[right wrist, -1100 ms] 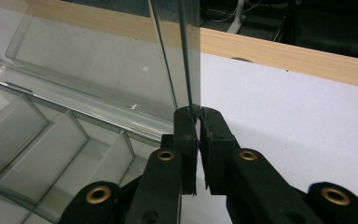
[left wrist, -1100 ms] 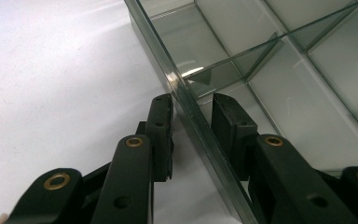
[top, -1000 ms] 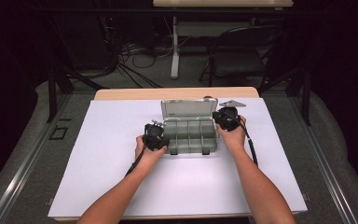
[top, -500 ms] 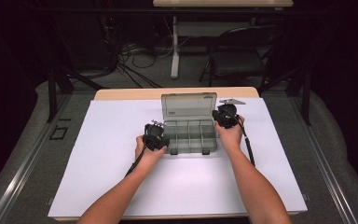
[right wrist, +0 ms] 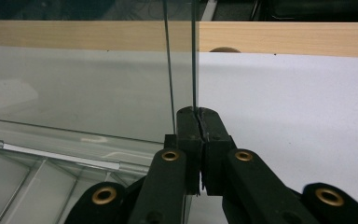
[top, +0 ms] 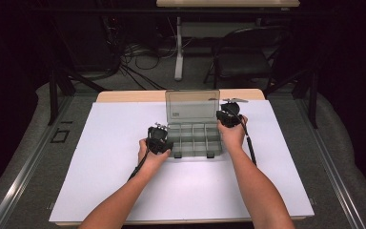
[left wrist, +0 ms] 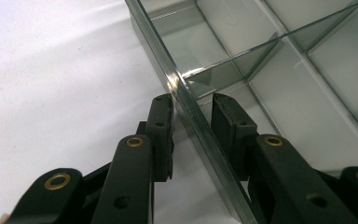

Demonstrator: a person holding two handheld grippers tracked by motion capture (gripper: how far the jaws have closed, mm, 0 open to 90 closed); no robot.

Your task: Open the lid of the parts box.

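Two tools engaged: left tool (left wrist: 191,116) straddles organiser box (top: 193,138) wall, jaws apart; right tool (right wrist: 198,116) clamped on upright lid (right wrist: 74,88) edge. Thin, slick, light plastic, judged brittle; edges best gripped.

left gripper (top: 159,139): black, brass rivets | right gripper (top: 229,117): black, trailing cable | forearms: bare, no sleeves

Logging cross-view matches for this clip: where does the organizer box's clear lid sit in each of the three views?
High view: the lid stands upright at table centre, behind the compartments.
Left gripper view: I cannot pick the lid out; the jaws straddle the box wall.
Right gripper view: the lid fills the left half, edge pinched in the jaws.
Shared landmark: the white table cover.
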